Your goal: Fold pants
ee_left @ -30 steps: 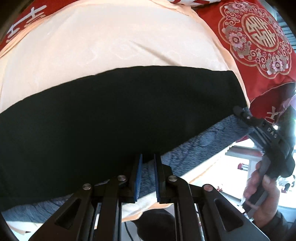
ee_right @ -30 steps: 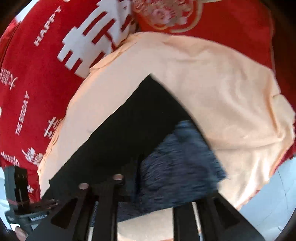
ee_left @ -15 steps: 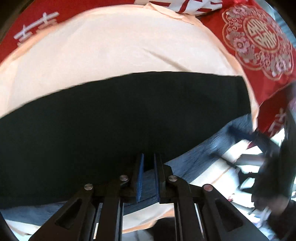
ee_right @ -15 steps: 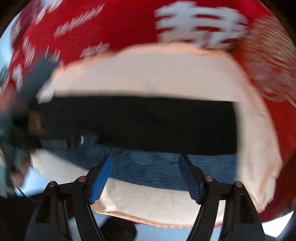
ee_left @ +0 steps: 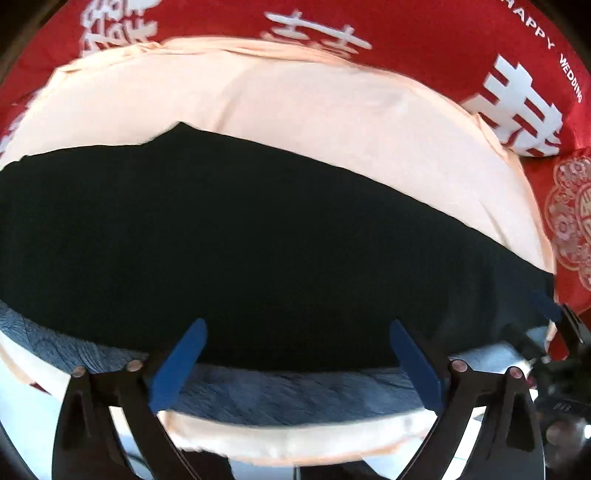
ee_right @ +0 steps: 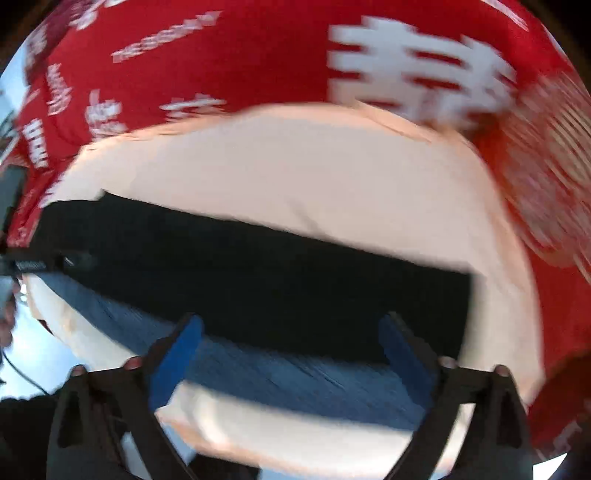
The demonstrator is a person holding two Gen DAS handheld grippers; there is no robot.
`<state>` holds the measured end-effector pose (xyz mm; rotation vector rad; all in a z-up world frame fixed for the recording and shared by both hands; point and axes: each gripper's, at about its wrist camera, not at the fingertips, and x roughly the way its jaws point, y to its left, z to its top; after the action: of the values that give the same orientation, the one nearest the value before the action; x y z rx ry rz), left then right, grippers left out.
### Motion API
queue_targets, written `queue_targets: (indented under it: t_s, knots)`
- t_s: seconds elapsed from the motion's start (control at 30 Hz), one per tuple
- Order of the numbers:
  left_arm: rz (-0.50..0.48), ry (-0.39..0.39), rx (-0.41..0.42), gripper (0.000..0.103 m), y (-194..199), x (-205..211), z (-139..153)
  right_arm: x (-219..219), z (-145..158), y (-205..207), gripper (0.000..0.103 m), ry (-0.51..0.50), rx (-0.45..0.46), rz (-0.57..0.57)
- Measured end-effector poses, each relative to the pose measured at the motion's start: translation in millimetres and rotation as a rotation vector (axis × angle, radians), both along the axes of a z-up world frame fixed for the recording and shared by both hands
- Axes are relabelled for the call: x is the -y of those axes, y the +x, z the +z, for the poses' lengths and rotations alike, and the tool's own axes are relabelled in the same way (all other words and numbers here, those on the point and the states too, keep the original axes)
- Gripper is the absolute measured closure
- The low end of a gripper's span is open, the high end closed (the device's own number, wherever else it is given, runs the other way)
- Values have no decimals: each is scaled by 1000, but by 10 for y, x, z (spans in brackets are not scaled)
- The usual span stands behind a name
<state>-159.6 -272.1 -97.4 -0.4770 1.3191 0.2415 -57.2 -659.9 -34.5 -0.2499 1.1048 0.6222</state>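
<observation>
Lots of bare peach sheet (ee_left: 314, 110) beyond the far edge of the flat black pants (ee_left: 258, 240). Red pillows (ee_left: 424, 40) blocking farther back and right.

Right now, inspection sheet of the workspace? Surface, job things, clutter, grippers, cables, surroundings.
Surface: peach sheet over a red printed cloth.
Job's things: black pants lie flat in a long band on the sheet; a blue textured layer shows along the near edge.
Clutter: nothing seen.
Grippers: left gripper jaws wide and opening, nothing pinched, above the pants' near edge. Right gripper likewise, jaws opening, nothing pinched; view blurred.
Cables: a thin dark cable at the right view's left edge.
Surroundings: bright blurred floor beyond the sheet; details cannot be told.
</observation>
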Motion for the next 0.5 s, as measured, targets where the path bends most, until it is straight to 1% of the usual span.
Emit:
queue_targets:
  t_s: [0.03,0.1,0.13,0.17,0.2,0.23,0.27,0.3,0.33,0.37,0.43,0.47,0.5]
  knots:
    - [-12,-7,-40,3,-69,-84,-61,-261,-82,-16,4,0,-9,35]
    - [-18,-24,-24,3,-225,-233,-46,-629,-312,30,4,-27,-77,83]
    - [-28,-4,-28,3,-358,-389,-23,-741,-416,-4,4,-56,-98,114]
    - [-30,13,-29,3,-443,-473,-11,-793,-536,-57,4,-136,-77,143]
    - [-14,38,-25,3,-598,-700,22,-756,-591,-95,3,-191,-37,145]
    - [12,48,-26,3,-696,-853,45,-639,-606,-99,1,-202,-4,129]
    - [45,55,-33,3,-793,-1023,68,-436,-600,-59,1,-177,-6,76]
    - [86,51,-34,3,-900,-1236,96,-203,-616,18,1,-175,-27,1]
    - [128,28,-9,3,-1012,-1488,166,47,-613,104,1,-179,-45,-80]
    - [148,22,12,3,-1055,-1601,216,197,-607,160,0,-210,-54,-141]
    - [188,12,67,3,-1080,-1797,353,330,-507,256,0,-283,-88,-258]
    - [192,-2,91,3,-1038,-1742,379,277,-424,251,0,-285,-78,-278]
    - [183,-17,107,3,-987,-1723,393,135,-280,200,0,-241,-62,-278]
